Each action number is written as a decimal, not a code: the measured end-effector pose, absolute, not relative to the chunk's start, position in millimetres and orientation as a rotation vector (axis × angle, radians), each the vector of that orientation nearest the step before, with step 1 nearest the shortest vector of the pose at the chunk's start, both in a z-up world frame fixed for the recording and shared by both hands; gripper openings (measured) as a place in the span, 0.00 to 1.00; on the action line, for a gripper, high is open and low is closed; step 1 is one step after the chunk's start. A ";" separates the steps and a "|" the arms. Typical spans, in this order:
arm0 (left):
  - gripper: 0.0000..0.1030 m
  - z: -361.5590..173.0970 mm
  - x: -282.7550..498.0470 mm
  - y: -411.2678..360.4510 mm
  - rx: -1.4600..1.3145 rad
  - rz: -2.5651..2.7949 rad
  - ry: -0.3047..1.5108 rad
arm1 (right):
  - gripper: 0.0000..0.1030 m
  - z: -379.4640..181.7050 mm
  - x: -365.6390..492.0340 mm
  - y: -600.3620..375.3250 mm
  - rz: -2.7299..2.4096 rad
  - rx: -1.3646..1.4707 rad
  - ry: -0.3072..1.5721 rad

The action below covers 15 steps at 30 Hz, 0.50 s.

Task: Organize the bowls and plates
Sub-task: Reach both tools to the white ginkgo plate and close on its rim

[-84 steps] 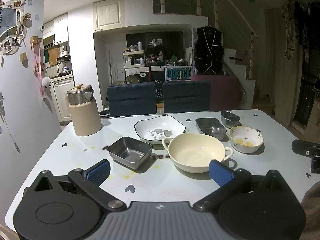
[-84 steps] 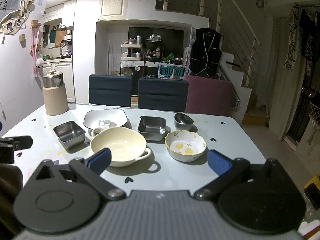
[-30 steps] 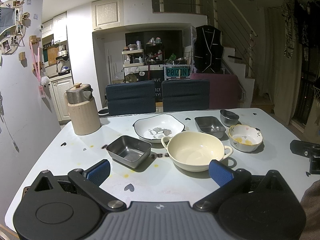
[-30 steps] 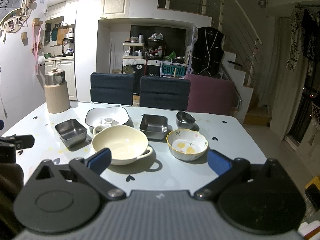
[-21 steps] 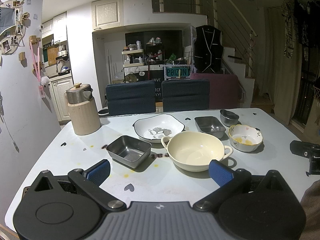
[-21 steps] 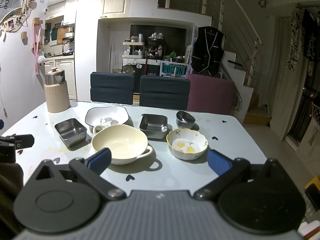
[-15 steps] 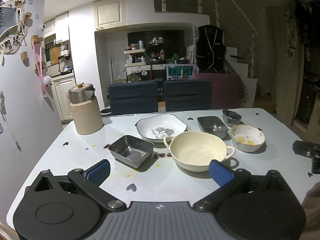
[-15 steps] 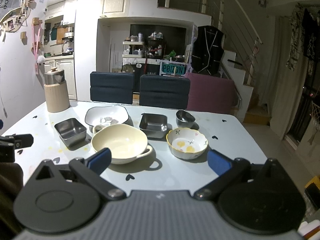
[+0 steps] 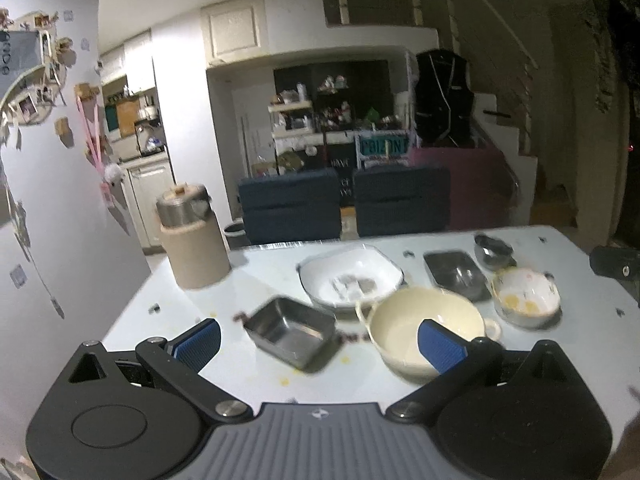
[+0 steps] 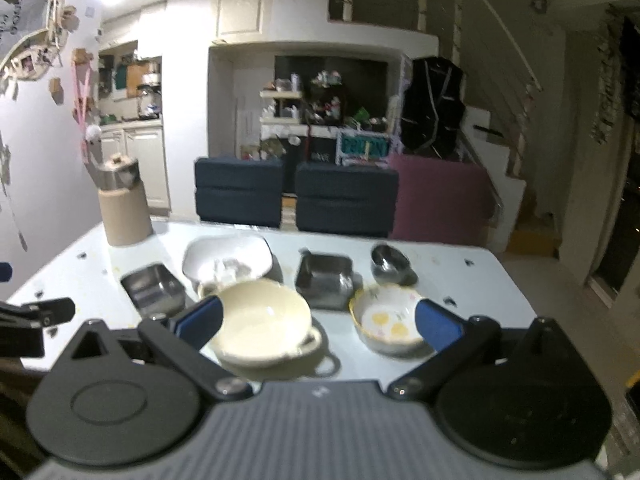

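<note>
On the white table (image 9: 256, 276) stand a cream two-handled bowl (image 9: 424, 326), a white square plate (image 9: 350, 280), two steel square trays (image 9: 290, 330) (image 9: 456, 274), a small steel bowl (image 9: 492, 250) and a flowered bowl (image 9: 524, 296). My left gripper (image 9: 320, 344) is open and empty, above the near steel tray and the cream bowl. My right gripper (image 10: 318, 320) is open and empty, above the cream bowl (image 10: 260, 322) and the flowered bowl (image 10: 386, 322). Both views are blurred.
A beige canister with a steel lid (image 9: 192, 236) stands at the table's far left. Two dark blue chairs (image 9: 292, 208) and a purple seat (image 10: 438, 200) stand behind the table. A wall is on the left, stairs on the right.
Both grippers have moved forward and down toward the dishes, which now sit between the fingertips. The left view has swung right. No dish has moved.
</note>
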<state>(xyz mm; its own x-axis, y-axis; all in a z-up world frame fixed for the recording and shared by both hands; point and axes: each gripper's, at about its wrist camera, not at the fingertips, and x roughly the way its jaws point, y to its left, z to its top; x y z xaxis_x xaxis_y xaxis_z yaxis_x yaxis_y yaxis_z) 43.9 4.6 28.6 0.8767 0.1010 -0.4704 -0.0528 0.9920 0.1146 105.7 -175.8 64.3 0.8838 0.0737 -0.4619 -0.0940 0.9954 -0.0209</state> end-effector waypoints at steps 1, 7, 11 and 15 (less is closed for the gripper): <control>1.00 33.0 47.9 6.0 0.098 0.085 0.487 | 1.00 68.9 109.8 -175.3 0.104 -0.048 0.473; 1.00 58.0 84.9 13.3 0.108 0.135 0.440 | 1.00 96.0 142.7 -171.4 0.171 -0.065 0.432; 1.00 67.0 113.3 20.7 0.079 0.147 0.443 | 1.00 107.7 167.2 -167.9 0.179 -0.080 0.391; 1.00 72.2 142.2 27.4 0.062 0.161 0.440 | 1.00 107.8 196.3 -163.8 0.183 -0.087 0.379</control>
